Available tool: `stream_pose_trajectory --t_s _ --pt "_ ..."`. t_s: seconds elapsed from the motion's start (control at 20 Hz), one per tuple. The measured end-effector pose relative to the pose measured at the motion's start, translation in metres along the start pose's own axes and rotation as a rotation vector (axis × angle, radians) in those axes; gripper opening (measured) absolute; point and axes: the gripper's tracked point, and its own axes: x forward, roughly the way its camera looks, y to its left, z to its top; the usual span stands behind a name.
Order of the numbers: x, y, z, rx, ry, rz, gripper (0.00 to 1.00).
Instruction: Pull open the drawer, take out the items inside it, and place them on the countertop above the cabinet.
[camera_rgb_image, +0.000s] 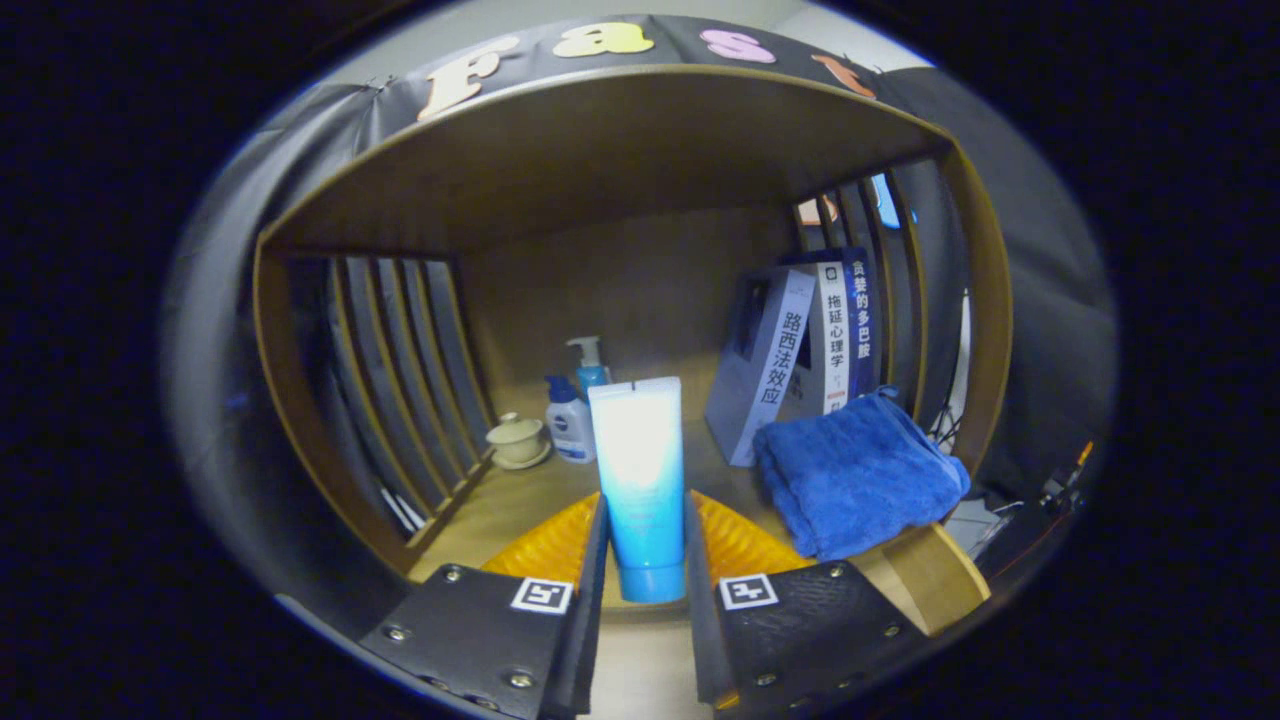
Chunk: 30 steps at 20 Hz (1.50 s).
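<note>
A white-to-blue tube (640, 480) stands upright on its blue cap between my two fingers. My gripper (645, 560) is shut on the tube, with a finger pressing each side of its lower half. The tube is held over the front of the wooden countertop (520, 500) inside the open shelf unit. The drawer is hidden below my view.
A folded blue towel (855, 475) lies on the countertop just right of the fingers. Leaning books (800, 350) stand behind it. At the back left are a pump bottle (572, 420), a taller pump bottle (590, 365) and a small lidded cup (517, 440). Slatted side walls (400, 370) close both sides.
</note>
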Motion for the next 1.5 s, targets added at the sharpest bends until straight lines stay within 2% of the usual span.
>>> stream_pose_trajectory --t_s 0.25,0.55,0.75,0.9,1.1,1.25,1.5 --pt "0.036 0.016 -0.046 -0.03 0.049 -0.008 0.39" --pt "0.064 0.016 -0.068 -0.038 0.084 -0.042 0.39" --pt "0.07 0.003 -0.079 -0.044 0.124 -0.1 0.41" --pt "0.062 0.0 -0.066 0.005 0.097 -0.096 0.64" --pt "0.028 -0.001 -0.049 0.051 0.104 -0.054 0.95" --pt "-0.007 -0.008 -0.036 0.029 0.102 -0.036 1.0" --pt "-0.083 -0.042 -0.023 -0.088 0.025 -0.11 1.0"
